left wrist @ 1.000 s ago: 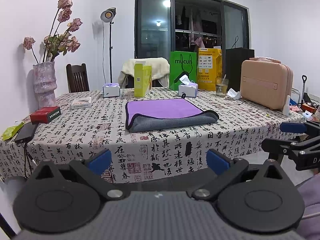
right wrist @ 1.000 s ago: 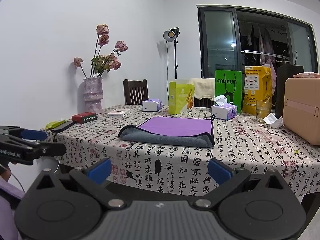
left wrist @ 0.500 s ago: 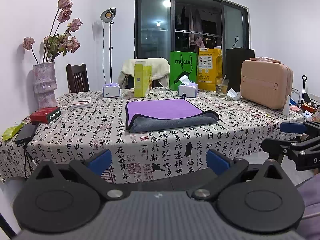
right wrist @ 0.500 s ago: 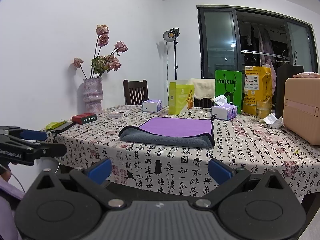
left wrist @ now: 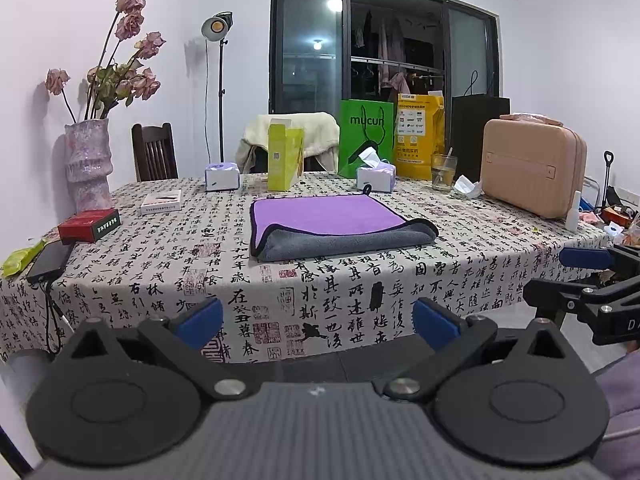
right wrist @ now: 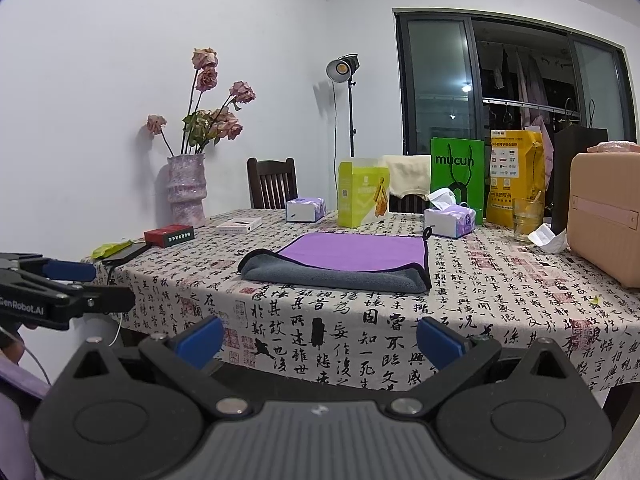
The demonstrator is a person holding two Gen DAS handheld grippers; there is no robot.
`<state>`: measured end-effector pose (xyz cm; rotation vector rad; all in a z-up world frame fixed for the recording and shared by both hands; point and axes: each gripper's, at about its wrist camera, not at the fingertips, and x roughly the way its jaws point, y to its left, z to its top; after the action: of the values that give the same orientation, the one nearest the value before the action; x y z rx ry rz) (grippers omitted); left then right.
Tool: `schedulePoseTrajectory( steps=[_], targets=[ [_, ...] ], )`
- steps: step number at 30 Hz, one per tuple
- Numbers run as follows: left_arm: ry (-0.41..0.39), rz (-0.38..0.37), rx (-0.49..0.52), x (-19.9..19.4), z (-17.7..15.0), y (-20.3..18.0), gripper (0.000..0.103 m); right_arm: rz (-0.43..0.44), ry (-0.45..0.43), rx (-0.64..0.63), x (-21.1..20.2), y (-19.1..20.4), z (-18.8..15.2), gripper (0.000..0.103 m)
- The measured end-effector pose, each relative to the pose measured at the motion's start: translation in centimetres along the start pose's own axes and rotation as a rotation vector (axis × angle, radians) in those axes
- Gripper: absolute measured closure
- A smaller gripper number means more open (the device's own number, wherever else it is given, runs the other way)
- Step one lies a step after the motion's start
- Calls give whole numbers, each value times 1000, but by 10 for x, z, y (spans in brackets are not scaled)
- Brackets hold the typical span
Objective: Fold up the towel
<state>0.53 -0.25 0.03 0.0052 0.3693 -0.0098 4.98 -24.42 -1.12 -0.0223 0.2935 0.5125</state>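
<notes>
A purple towel (left wrist: pixel 328 216) with a grey underside and dark edging lies folded on the table, its grey fold facing me; it also shows in the right wrist view (right wrist: pixel 352 258). My left gripper (left wrist: pixel 318 320) is open and empty, held off the table's front edge, well short of the towel. My right gripper (right wrist: pixel 320 338) is open and empty, also in front of the table edge. Each gripper shows at the side of the other's view: the right one (left wrist: pixel 588 276), the left one (right wrist: pixel 60 284).
The table (left wrist: pixel 160 264) has a calligraphy-print cloth. On it stand a vase of dried roses (left wrist: pixel 88 164), a red box (left wrist: pixel 89 225), a phone (left wrist: pixel 48 262), tissue boxes (left wrist: pixel 376 174), a yellow-green carton (left wrist: pixel 284 160), a glass (left wrist: pixel 443 168) and a pink case (left wrist: pixel 532 168). Chairs stand behind.
</notes>
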Motion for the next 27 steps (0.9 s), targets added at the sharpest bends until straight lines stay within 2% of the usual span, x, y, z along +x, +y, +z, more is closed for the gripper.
schedulePoseTrajectory(
  steps=[27],
  targets=[
    [-24, 21, 16, 13, 1, 1, 0, 1, 1, -8, 14, 0, -2, 0]
  ],
)
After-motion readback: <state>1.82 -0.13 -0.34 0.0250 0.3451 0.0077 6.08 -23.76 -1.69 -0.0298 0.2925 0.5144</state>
